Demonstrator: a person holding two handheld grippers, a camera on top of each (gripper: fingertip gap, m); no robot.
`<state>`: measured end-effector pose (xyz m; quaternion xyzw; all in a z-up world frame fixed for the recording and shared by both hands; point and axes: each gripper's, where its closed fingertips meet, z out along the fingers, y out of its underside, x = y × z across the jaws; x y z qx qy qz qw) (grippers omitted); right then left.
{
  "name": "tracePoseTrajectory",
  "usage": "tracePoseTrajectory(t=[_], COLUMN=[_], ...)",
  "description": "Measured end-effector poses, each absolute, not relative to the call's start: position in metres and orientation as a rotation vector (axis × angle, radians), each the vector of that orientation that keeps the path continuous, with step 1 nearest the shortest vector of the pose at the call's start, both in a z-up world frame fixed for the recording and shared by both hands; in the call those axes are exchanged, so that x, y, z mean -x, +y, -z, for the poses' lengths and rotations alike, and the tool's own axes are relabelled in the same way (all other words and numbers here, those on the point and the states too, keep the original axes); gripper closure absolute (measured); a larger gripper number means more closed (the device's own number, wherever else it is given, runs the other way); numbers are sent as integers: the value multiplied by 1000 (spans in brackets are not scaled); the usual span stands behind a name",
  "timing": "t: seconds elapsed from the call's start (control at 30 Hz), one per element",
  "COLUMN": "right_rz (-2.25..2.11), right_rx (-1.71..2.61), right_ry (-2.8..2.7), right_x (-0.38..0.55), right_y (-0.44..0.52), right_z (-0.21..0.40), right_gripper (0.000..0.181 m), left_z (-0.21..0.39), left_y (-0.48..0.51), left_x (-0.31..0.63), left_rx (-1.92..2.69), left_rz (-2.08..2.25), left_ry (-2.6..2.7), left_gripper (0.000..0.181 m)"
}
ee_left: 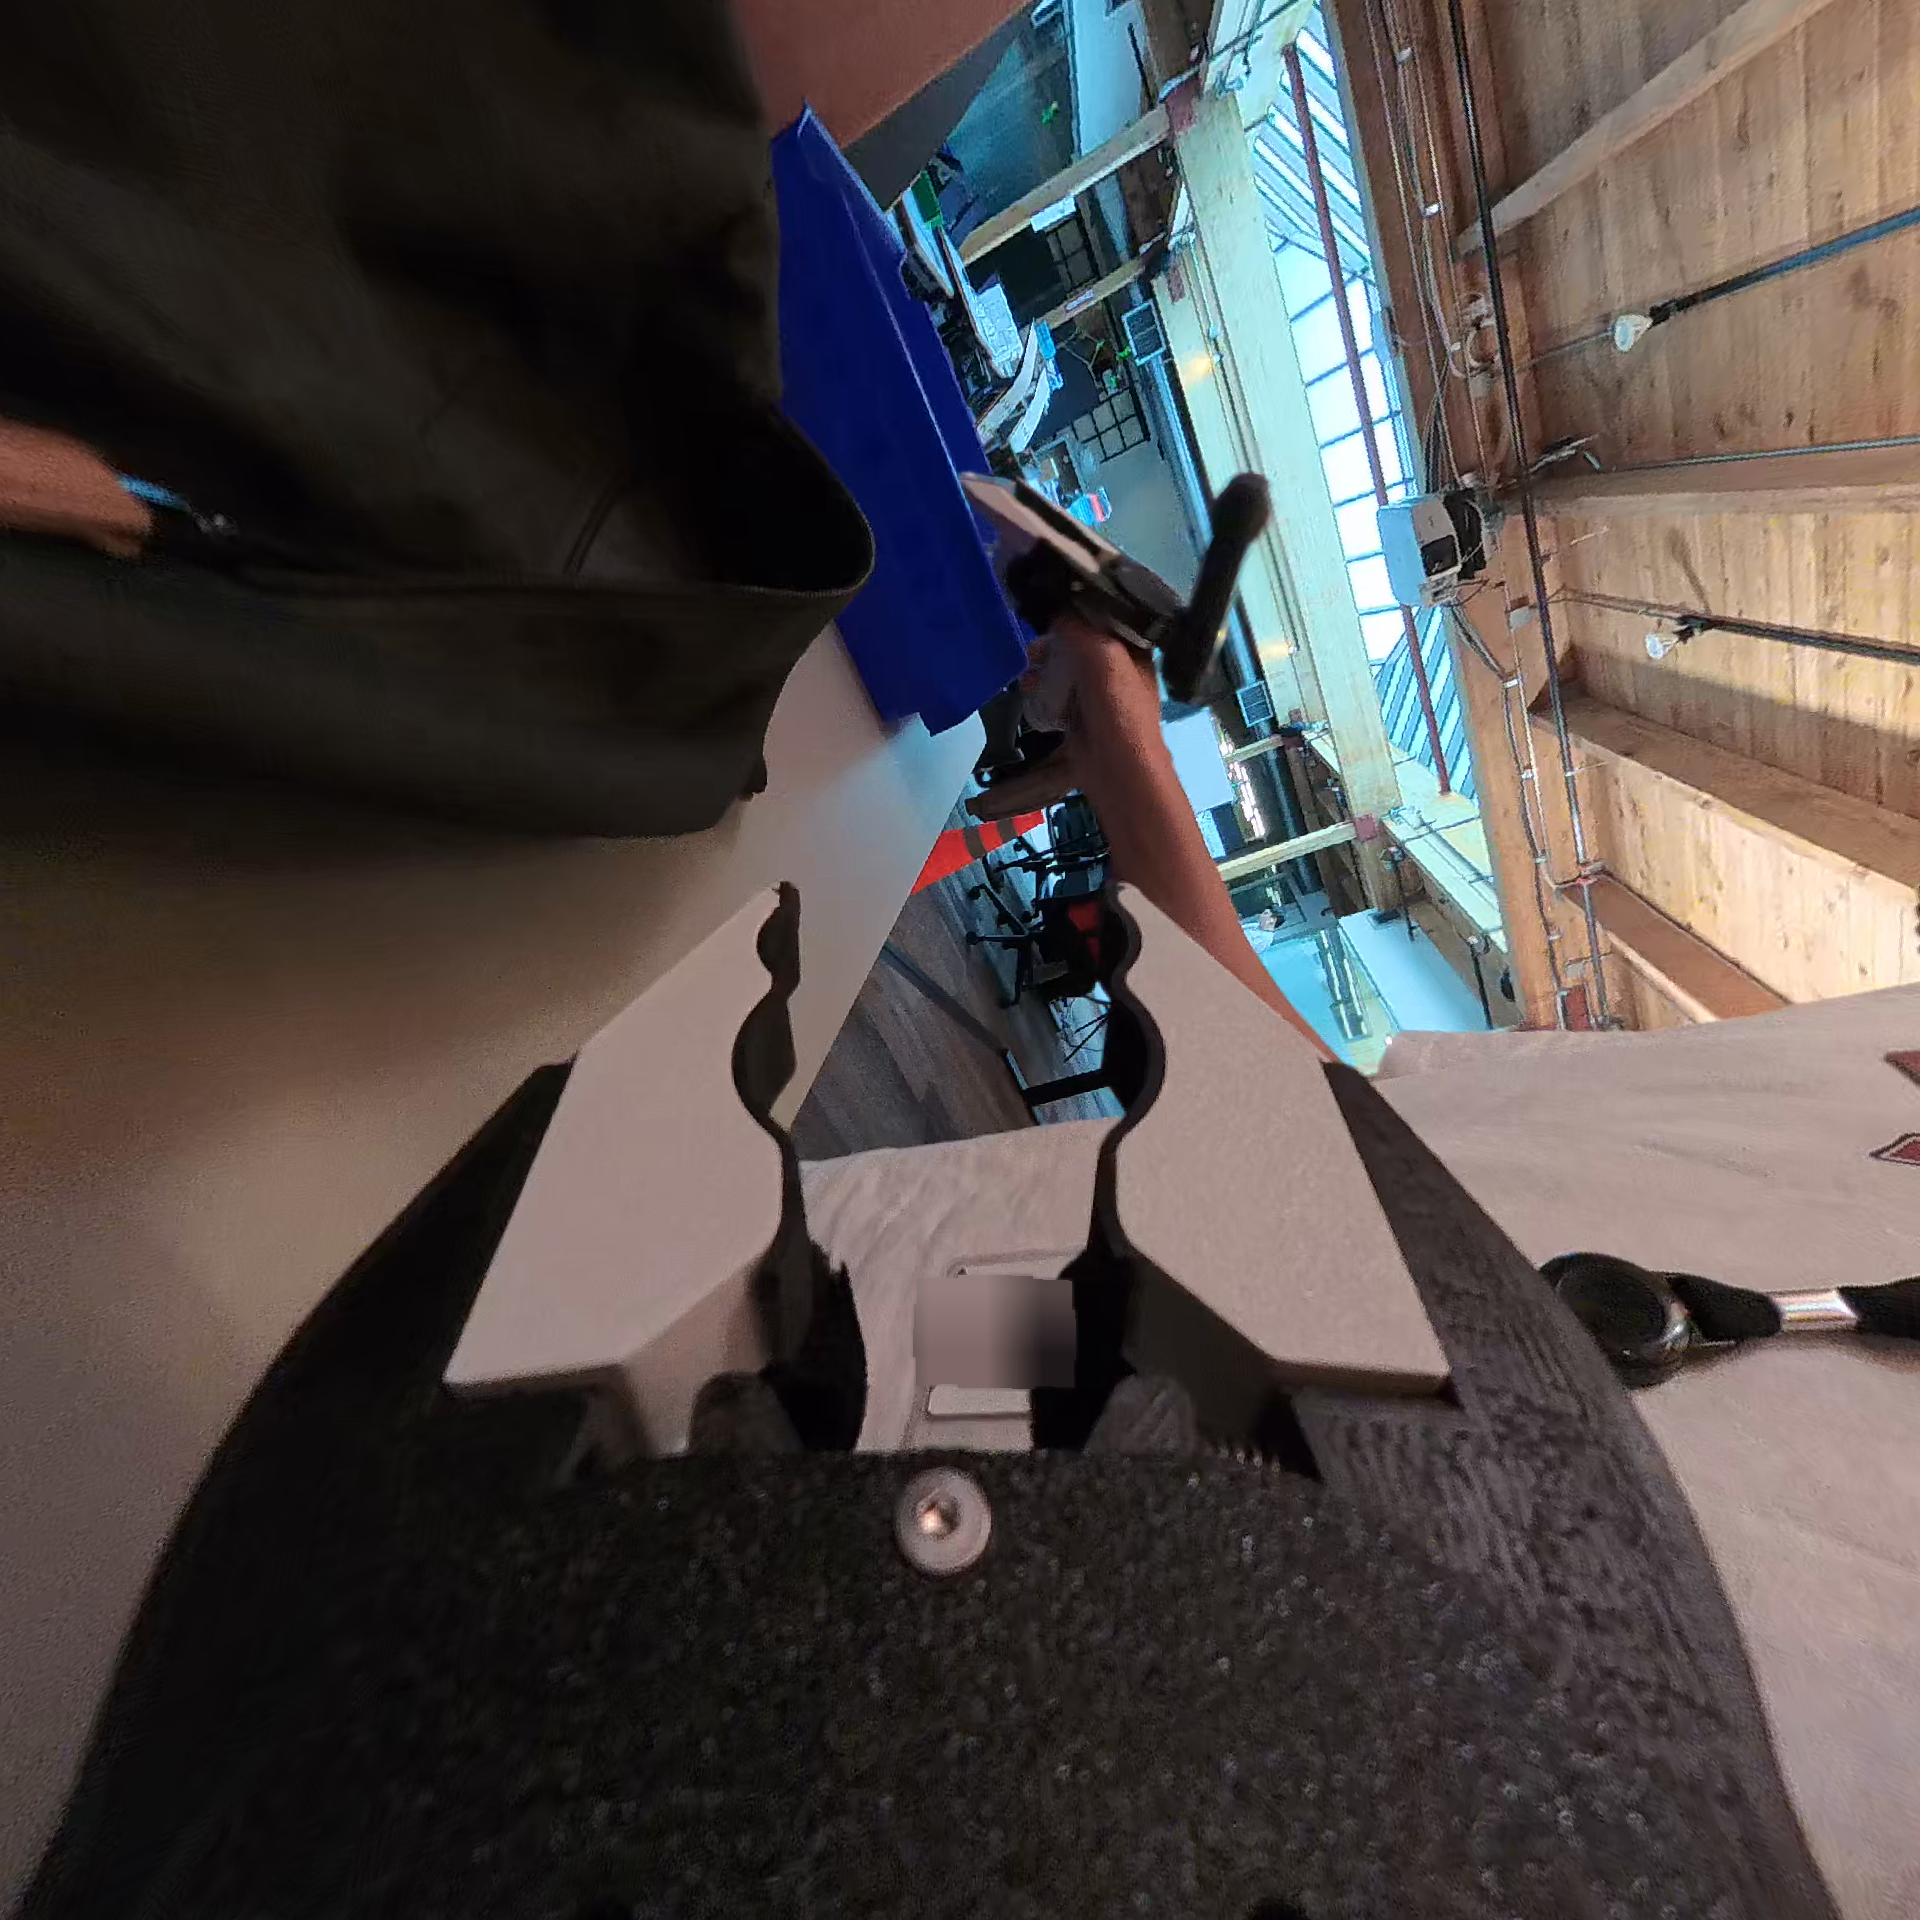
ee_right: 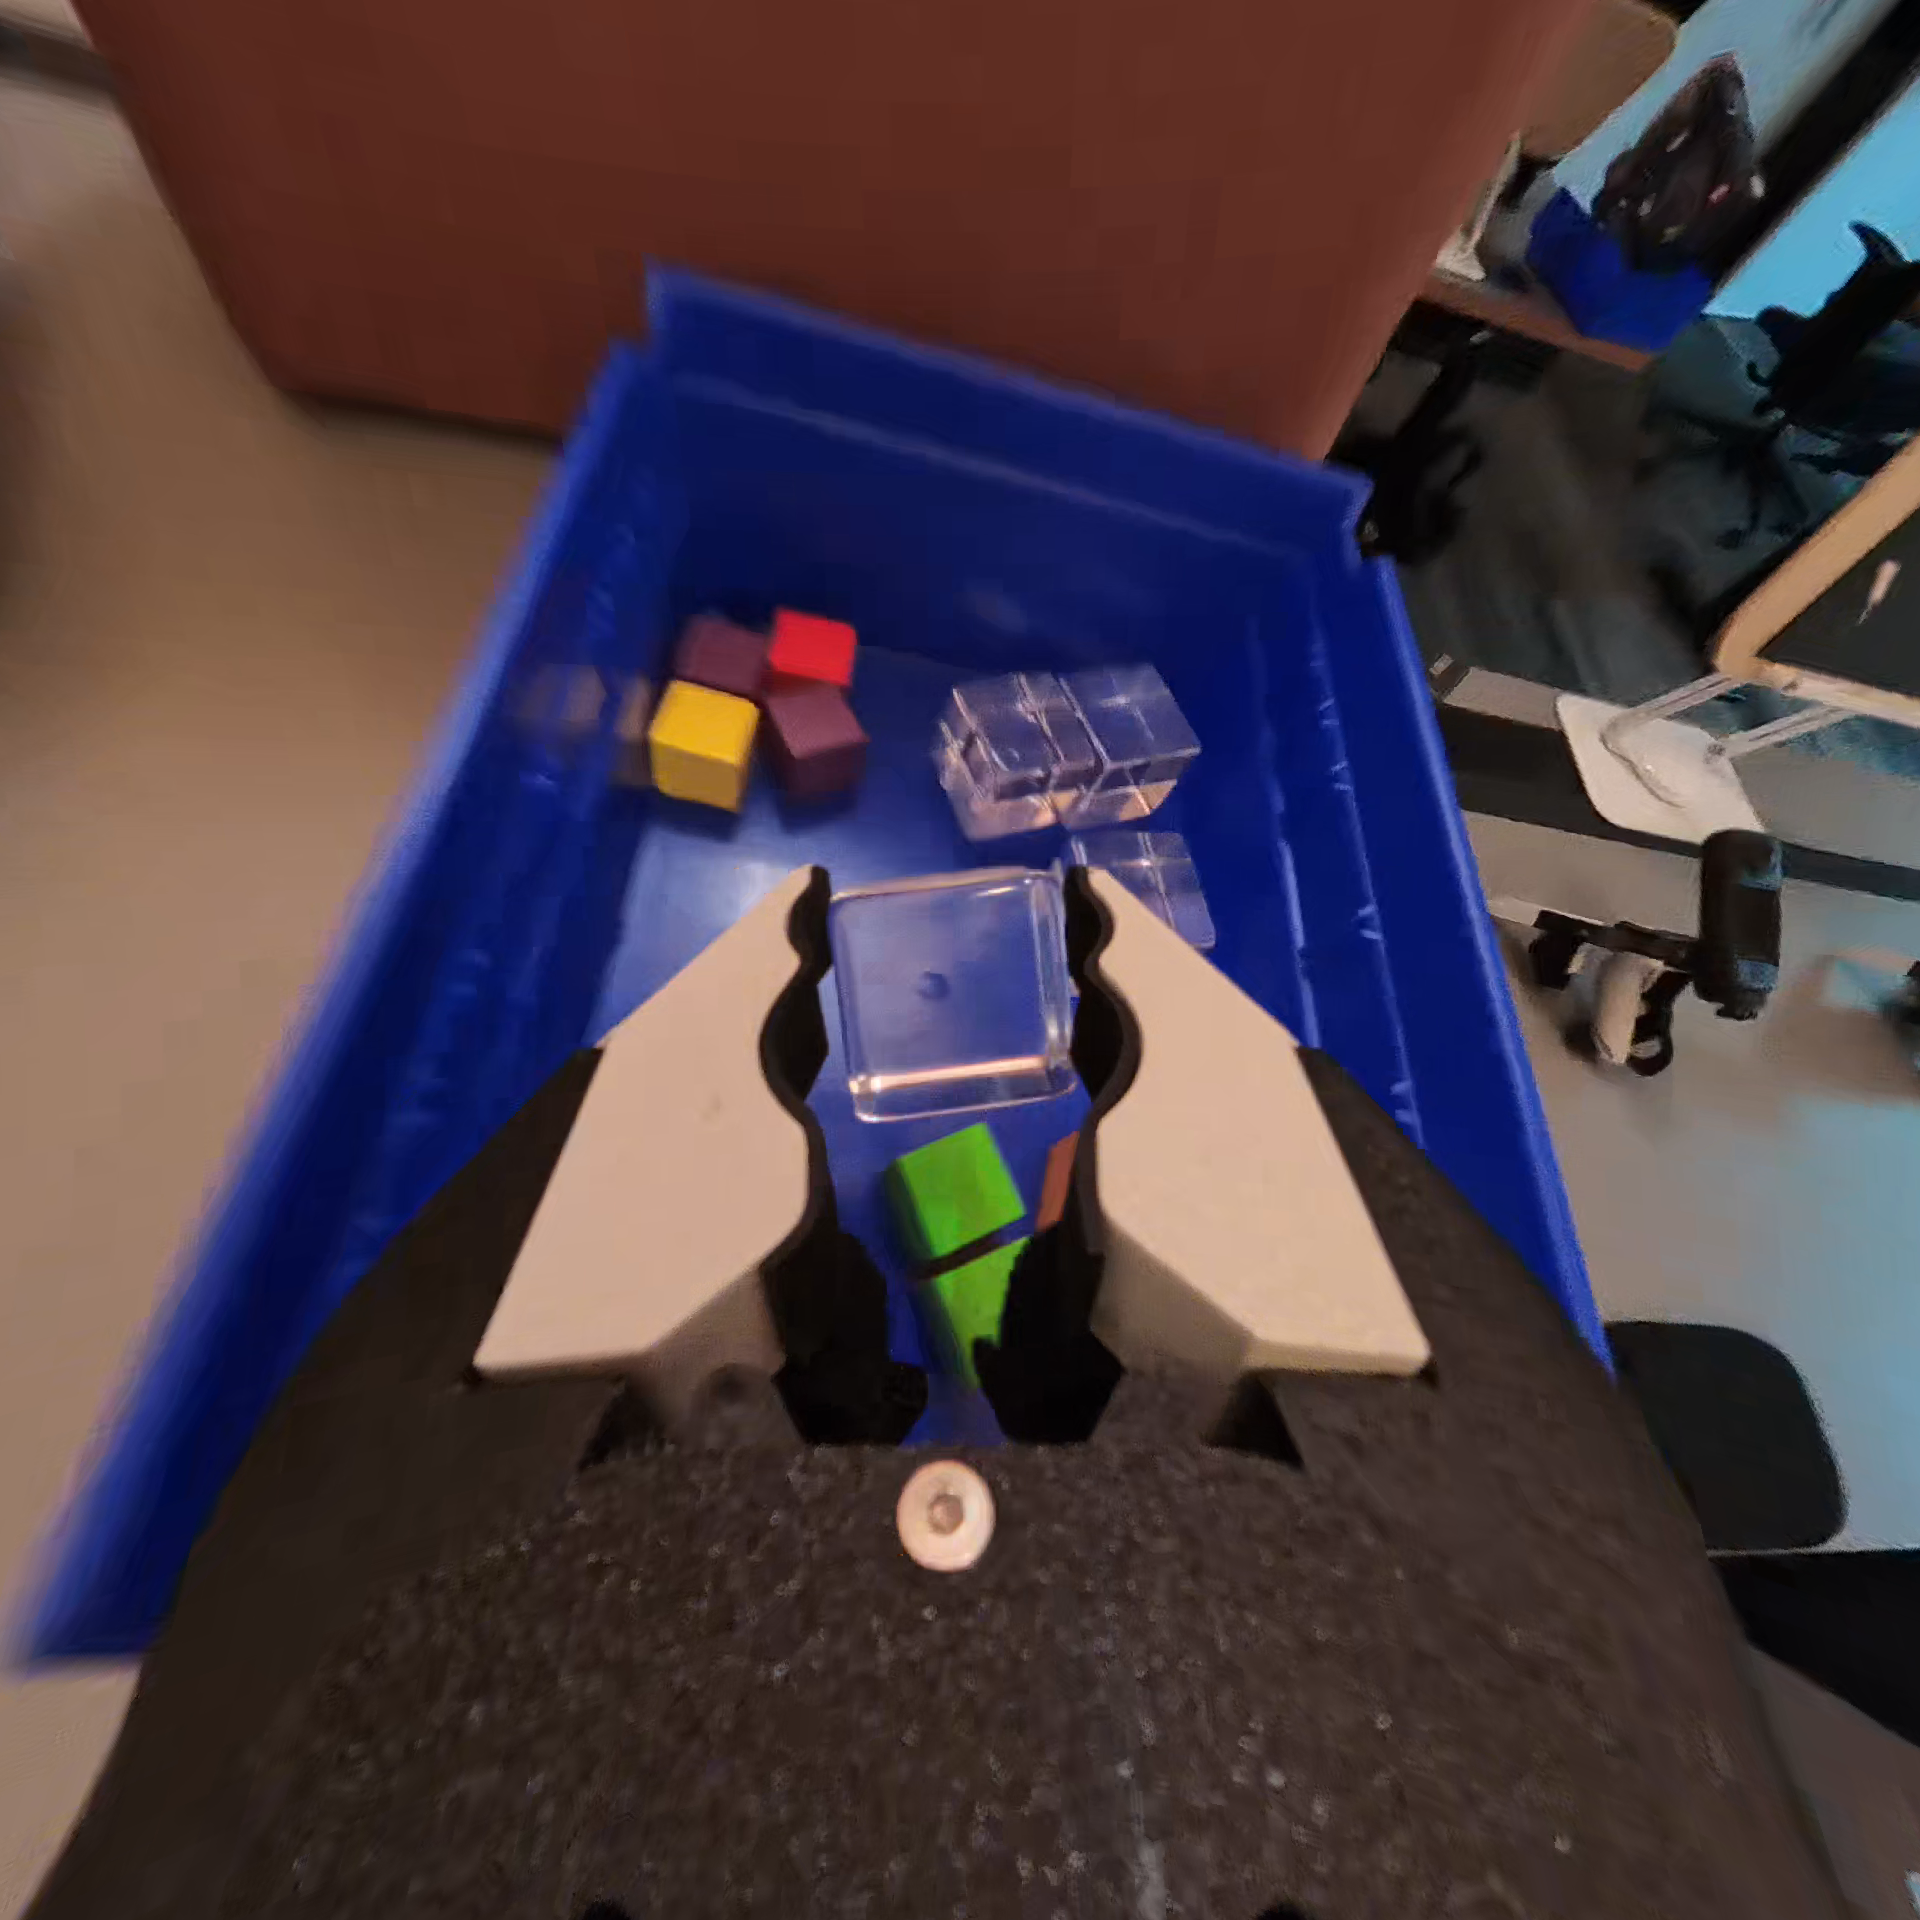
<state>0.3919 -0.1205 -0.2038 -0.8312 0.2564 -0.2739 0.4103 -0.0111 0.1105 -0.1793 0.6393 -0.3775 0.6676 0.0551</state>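
- The right hand-held gripper (ee_right: pixel 948 914) is clamped on a clear cube (ee_right: pixel 951 997), held between its fingertips above the floor of a blue bin (ee_right: pixel 1340 748).
- Below the cube, a green block (ee_right: pixel 961 1216) lies on the bin floor between the fingers, with a brown piece (ee_right: pixel 1060 1179) just beside it.
- Farther in, a yellow cube (ee_right: pixel 701 743), a red cube (ee_right: pixel 812 646) and two purple cubes (ee_right: pixel 816 738) sit bunched near the left wall; a cluster of clear blocks (ee_right: pixel 1065 743) lies toward the right wall.
- The bin floor between those two groups is bare, and the bin walls close it in on every side.
- The left hand-held gripper (ee_left: pixel 951 920) has its fingers apart, holding nothing, tilted sideways over the pale worktop (ee_left: pixel 862 800).
- A dark garment (ee_left: pixel 395 436) fills the space to its left; the blue bin's wall (ee_left: pixel 894 499) stands beyond it, well apart.
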Motion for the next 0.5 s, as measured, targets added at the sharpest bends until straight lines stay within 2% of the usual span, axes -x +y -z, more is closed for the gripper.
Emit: tracePoseTrajectory(t=[0.17, 0.5], right_rz=[721, 612], right_rx=[2378, 2450], right_ry=[717, 683], right_x=[-438, -475], right_y=[-130, -95], right_z=[266, 280], right_gripper=[137, 136], left_z=[177, 178], left_y=[105, 76], left_x=[11, 9], left_rx=[-1928, -1925], left_rz=[-2030, -1913], left_ry=[-1086, -1316], left_gripper=[123, 123])
